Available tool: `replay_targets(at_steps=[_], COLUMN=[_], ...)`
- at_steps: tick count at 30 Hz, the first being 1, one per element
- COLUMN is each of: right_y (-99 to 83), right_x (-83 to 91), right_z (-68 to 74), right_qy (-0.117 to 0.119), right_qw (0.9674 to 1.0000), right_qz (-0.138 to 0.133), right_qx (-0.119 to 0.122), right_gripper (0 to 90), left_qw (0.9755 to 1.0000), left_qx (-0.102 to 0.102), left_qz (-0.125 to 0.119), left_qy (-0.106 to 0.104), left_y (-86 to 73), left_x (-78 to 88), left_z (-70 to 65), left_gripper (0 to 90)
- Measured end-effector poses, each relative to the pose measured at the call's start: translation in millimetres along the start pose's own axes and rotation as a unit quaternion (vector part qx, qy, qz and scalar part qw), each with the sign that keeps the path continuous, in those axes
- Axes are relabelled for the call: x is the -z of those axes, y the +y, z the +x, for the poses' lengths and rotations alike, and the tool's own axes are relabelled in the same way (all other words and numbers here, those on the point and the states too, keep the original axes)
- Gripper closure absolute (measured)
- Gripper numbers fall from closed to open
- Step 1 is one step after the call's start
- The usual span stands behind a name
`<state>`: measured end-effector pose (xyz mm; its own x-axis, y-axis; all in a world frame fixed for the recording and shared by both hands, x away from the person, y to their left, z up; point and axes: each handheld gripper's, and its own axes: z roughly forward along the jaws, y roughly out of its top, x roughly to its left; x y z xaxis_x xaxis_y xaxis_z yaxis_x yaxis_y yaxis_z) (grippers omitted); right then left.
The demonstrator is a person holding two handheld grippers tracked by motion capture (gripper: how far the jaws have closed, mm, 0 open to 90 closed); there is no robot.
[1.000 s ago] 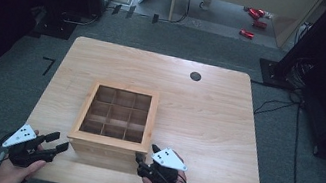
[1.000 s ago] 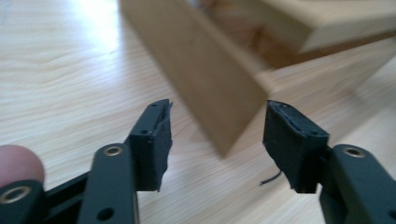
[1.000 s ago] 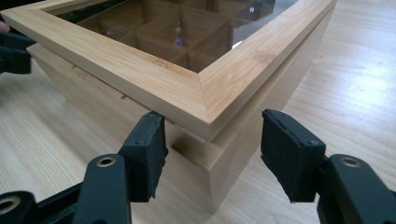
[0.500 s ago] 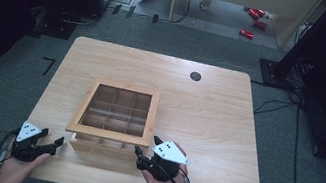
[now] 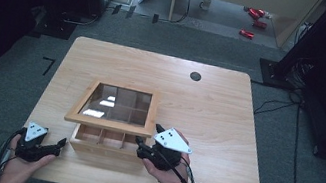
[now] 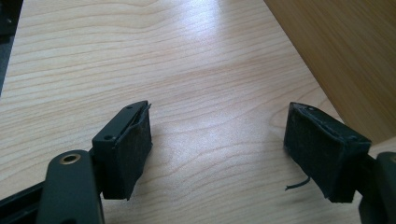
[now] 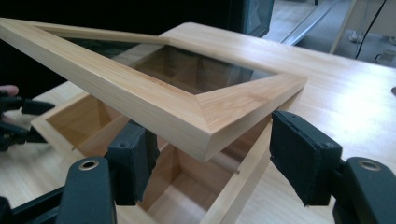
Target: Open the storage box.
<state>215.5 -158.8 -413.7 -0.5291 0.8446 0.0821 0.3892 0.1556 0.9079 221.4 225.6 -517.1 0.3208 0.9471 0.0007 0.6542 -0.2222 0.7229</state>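
Bench point(image 5: 228, 113) first: a pale wooden top, and on its near half sits the compartmented wooden box point(image 5: 106, 143), close to my edge. Its glass-paned lid point(image 5: 115, 107) is raised at the near side and tilts up from a far edge that I take to be hinged, so the near row of compartments lies open below it.

My right tool point(image 5: 140, 147) sits at the lid's near right corner. In the right gripper view that corner point(image 7: 219, 116) hangs between the two pads; the jaws have just been opening and stand apart around it. I cannot tell whether either pad touches the frame; the corner looks carried from beneath rather than pinched.

My left tool point(image 5: 59, 143) rests low by the box's near left corner, jaws just opened wide and holding nothing; its own view has bare bench between the pads point(image 6: 127, 149) and the box wall point(image 6: 345, 60) off to the right.

To lift well, I judge I should keep the right tool under the frame wood, never on the glass, follow the lid's arc up and away, and bring the left tool against the box wall if the base starts to slide.
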Motion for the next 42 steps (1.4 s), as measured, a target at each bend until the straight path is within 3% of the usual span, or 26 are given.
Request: replay_targets(at_steps=[9, 26, 34, 42], right_y=[26.0, 69.0, 76.5, 78.7], right_x=[-3.0, -18.8, -29.9, -41.0], right_z=[-9.0, -32.1, -40.7, -50.4], right_qy=[-0.007, -0.020, -0.023, -0.002], right_qw=[0.9998, 0.9986, 0.9981, 0.9971], right_qz=[-0.016, -0.048, -0.051, -0.069], right_qx=[0.012, 0.011, 0.024, 0.031], right_gripper=[30.6, 30.3, 30.8, 36.3], left_qw=[1.0000, 0.9999, 0.9998, 0.9997], left_qx=[0.001, 0.010, 0.013, 0.015], left_qz=[0.000, -0.005, -0.005, -0.006], left_qy=[-0.004, -0.012, -0.015, -0.017], left_y=[0.0, 0.3, 1.0, 1.3], left_x=[0.5, 0.0, -0.4, -0.8], left_z=[1.3, 4.1, 5.1, 6.0], left_gripper=[24.0, 24.0, 24.0, 24.0])
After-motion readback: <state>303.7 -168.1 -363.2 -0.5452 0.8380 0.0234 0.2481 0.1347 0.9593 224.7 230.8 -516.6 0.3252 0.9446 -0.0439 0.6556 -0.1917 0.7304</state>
